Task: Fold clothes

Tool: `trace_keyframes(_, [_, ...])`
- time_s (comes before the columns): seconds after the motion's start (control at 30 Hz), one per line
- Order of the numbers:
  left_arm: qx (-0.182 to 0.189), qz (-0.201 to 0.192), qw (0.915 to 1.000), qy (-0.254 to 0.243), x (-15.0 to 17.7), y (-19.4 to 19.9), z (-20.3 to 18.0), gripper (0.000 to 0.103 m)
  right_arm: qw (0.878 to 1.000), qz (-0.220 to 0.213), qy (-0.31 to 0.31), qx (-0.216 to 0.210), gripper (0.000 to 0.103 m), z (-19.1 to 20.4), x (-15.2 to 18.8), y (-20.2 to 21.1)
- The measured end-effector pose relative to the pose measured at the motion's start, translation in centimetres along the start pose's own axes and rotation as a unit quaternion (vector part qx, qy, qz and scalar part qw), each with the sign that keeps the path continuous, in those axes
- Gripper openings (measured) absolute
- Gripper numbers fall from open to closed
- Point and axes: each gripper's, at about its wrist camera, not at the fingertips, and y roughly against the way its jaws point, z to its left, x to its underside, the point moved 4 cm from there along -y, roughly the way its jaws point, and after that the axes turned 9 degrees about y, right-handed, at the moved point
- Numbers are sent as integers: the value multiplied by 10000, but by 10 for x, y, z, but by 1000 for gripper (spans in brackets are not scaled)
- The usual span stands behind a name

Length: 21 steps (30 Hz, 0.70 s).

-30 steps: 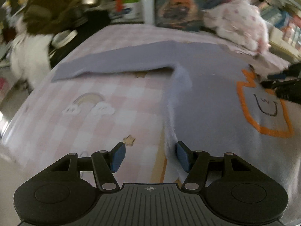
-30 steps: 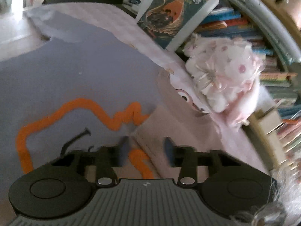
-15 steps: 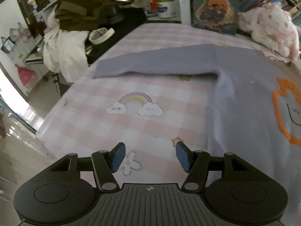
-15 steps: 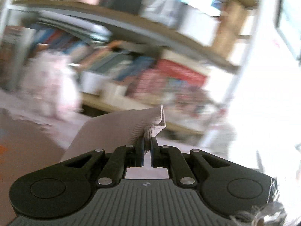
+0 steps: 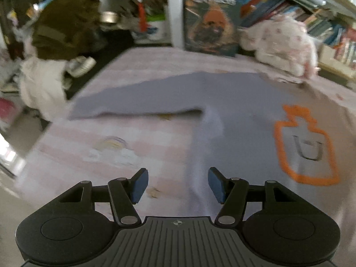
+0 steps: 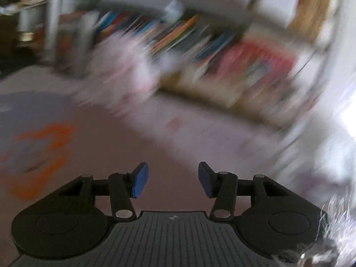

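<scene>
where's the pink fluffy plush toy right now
In the left wrist view the plush toy sits at the bed's far right, against the bookshelf, just beyond the purple shirt.

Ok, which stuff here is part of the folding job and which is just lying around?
Part of the job:
lavender sweatshirt
left claw, open
right claw, open

Lying around:
pink plush toy
poster
bookshelf
brown garment

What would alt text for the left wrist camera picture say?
A lilac sweatshirt with an orange outline drawing lies flat on a pink checked bedsheet, one sleeve stretched left. The open left tongs hover over its edge; a bookshelf stands behind.
</scene>
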Motion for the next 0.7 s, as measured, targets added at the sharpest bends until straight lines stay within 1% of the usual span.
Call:
trace_keyframes(0.03, [87, 57, 9999, 24, 3, -1, -2, 61, 9994, 195, -126, -266, 46, 7, 9, -4])
trace_keyframes(0.1, [68, 131, 9999, -27, 9, -1, 0, 61, 9958, 600, -368, -588, 42, 19, 29, -13])
trace_keyframes(0.23, [-72, 257, 9995, -182, 21, 0, 7, 61, 9886, 1087, -646, -812, 37, 31, 56, -23])
trace_keyframes(0.3, [-142, 320, 9991, -260, 27, 1, 11, 61, 9873, 1062, -791, -883, 35, 33, 61, -23])
trace_keyframes(0.37, [-212, 383, 9985, -337, 33, 1, 14, 61, 9868, 1041, -798, -954, 31, 34, 60, -22])
trace_keyframes(0.43, [-282, 445, 9977, -415, 38, 2, 18, 62, 9879, 1007, -719, -939, 31, 38, 61, -24])
trace_keyframes(0.53, [-387, 540, 9964, -531, 47, 3, 23, 67, 9893, 962, -601, -921, 31, 38, 59, -25])
trace_keyframes(0.7, [-500, 552, 9954, -596, 47, 8, 32, 70, 9905, 897, -478, -924, 30, 40, 59, -26])
